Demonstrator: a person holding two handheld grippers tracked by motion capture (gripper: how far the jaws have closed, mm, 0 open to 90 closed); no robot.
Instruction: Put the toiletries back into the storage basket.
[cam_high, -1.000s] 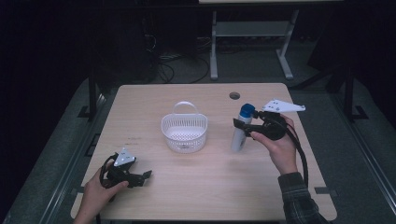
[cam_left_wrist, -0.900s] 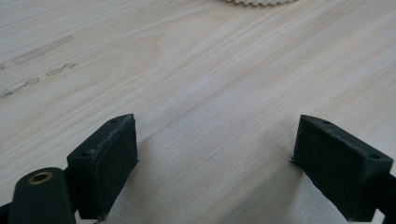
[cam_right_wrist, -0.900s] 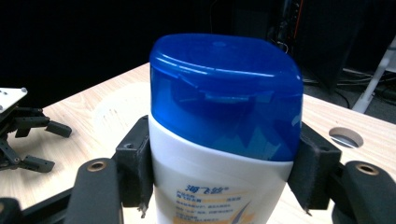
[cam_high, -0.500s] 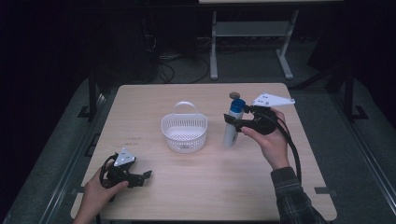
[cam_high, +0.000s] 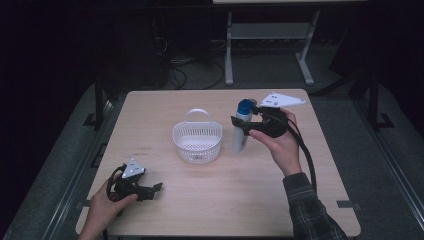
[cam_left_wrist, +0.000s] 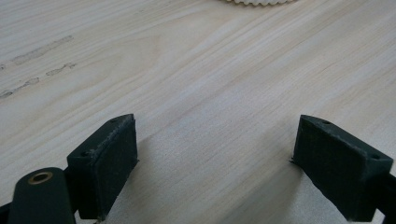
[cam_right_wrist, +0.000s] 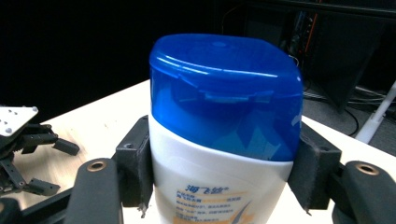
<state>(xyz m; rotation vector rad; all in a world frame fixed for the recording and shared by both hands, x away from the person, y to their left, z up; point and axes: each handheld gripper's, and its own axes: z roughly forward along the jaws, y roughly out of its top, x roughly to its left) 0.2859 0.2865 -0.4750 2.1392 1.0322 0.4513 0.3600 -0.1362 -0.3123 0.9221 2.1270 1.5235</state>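
Right gripper view: right hand-held gripper (cam_right_wrist: 219, 175) clamps glossy white bottle (cam_right_wrist: 210, 186) (rounded blue cap (cam_right_wrist: 224, 93)); left hand-held gripper (cam_left_wrist: 224, 168) gapes empty.

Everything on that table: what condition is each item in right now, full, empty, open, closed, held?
Bottle: upright, blue cap closed, gripped.
Right gripper: shut on the bottle's upper body, just under the cap.
Basket: upright on the table, empty, handle raised.
Left gripper: open, holding nothing, low over bare wood.
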